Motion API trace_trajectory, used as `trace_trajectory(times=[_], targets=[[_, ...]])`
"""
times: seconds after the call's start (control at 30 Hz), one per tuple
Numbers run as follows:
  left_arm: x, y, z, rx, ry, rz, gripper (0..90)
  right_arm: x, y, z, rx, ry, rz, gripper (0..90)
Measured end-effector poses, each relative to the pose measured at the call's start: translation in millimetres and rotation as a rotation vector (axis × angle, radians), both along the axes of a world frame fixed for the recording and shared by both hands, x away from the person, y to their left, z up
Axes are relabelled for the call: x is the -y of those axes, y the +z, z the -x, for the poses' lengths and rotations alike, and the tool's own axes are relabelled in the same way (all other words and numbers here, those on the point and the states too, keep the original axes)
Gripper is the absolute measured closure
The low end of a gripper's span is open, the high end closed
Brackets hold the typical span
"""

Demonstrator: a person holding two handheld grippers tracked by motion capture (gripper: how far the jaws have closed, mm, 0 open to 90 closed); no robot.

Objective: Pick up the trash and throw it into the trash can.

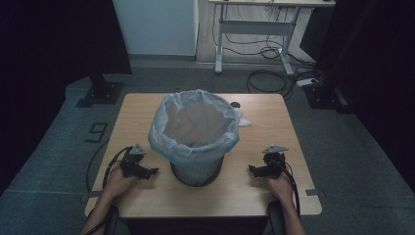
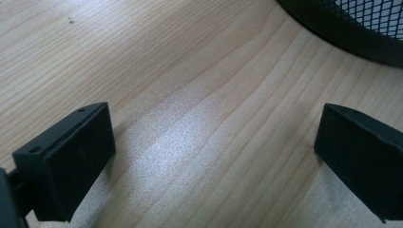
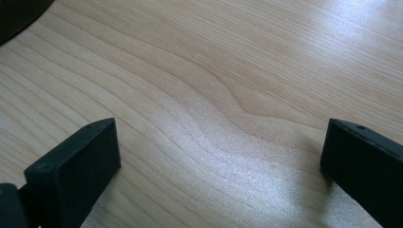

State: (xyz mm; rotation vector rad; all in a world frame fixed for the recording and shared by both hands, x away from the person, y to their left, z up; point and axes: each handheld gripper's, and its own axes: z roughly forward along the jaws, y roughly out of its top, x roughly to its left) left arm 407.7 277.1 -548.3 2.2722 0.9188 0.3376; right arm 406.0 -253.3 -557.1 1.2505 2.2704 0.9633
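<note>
A black mesh waste bin (image 1: 195, 169) lined with a pale blue plastic bag (image 1: 194, 125) stands upright in the middle of the wooden table (image 1: 264, 196). My left gripper (image 1: 152, 171) rests low on the table just left of the bin's base, open, nothing between its jaws; its own view shows bare wood and the bin's black base (image 2: 342, 28) at the top right. My right gripper (image 1: 251, 169) sits to the right of the bin, open and empty over bare wood (image 3: 214, 118); the bin's dark base (image 3: 19, 14) shows at that view's top left corner.
A small dark round object (image 1: 235, 104) and a crumpled white scrap (image 1: 244, 120) lie on the table behind the bin at the right. Beyond the table are a white desk frame (image 1: 254, 29), floor cables (image 1: 266, 78) and a dark stand base (image 1: 100, 93).
</note>
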Motion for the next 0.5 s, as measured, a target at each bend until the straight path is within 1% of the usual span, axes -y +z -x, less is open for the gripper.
trace_trajectory(times=[0.43, 0.5], targets=[[-0.1, 0.0, 0.3, 0.0, 0.0, 0.0, 0.0, -0.9, 0.2, -0.5, -0.001, 0.001, 0.0, 0.0], [-0.2, 0.0, 0.3, 0.0, -0.001, 0.0, 0.0, -0.6, 1.0, -0.5, -0.005, 0.001, 0.0, 1.1]])
